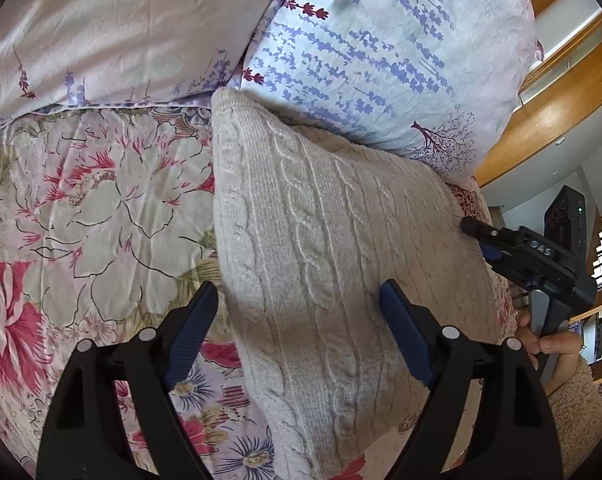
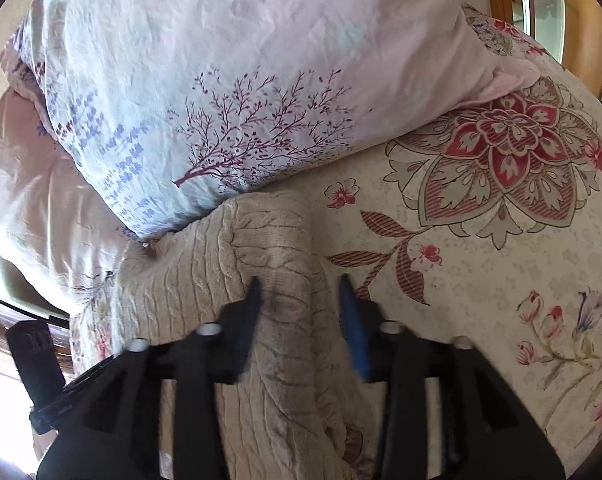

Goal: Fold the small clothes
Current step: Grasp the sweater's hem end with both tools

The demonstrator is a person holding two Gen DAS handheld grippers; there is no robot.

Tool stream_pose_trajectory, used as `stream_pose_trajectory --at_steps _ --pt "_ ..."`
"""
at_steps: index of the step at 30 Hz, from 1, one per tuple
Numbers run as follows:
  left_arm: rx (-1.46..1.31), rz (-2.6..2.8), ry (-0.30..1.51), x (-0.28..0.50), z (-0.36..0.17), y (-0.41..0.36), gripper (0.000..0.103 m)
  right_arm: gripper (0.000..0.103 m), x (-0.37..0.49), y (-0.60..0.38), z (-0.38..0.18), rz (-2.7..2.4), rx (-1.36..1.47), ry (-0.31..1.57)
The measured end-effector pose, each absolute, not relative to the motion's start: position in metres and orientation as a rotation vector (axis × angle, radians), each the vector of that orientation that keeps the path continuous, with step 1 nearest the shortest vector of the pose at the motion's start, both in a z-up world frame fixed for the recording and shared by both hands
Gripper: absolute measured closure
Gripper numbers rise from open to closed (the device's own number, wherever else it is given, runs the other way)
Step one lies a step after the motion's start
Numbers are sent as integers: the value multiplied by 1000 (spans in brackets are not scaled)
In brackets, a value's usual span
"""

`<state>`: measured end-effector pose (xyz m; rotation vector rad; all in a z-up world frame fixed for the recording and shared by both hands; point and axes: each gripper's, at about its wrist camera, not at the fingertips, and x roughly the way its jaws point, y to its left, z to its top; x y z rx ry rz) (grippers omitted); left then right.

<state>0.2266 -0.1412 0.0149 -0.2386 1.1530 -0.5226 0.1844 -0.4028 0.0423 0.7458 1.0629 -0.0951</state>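
Though folded, sweater (image 1: 321,248) lengthwise toward pillow (image 1: 381,48)

Sweater (image 1: 333,264): bottom end cut off by the frame edge in left wrist view; its far edge tucks under the lavender-print pillow (image 1: 381,48), so that part is hidden. Right wrist view: right gripper (image 2: 299,284) fingers (image 2: 353,320) motion-blurred, can't tell if pads touch the knit. Its body covers the sweater's near part. Left gripper (image 1: 301,296) base cut off at bottom. Person's hand (image 1: 549,344) only partly in view, at the right rim. Dark object (image 2: 33,356) at left edge of right wrist view: blurred lettering, unreadable.
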Motion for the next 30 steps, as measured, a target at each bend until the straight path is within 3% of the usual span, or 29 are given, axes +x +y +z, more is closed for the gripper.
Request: stream_pose_trajectory --at_steps 5,13,27,30 --pt "-242 -532 1146 230 20 -139 16 34 180 -413 42 -42 806 1093" --pt "-305 -557 1189 239 15 -147 15 33 185 -401 15 75 847 1236" --pt "-513 -609 1243 253 -8 -131 17 34 191 -380 5 231 928 1223" --pt "-560 -607 1242 254 -10 -124 22 34 186 -387 1 263 962 1213"
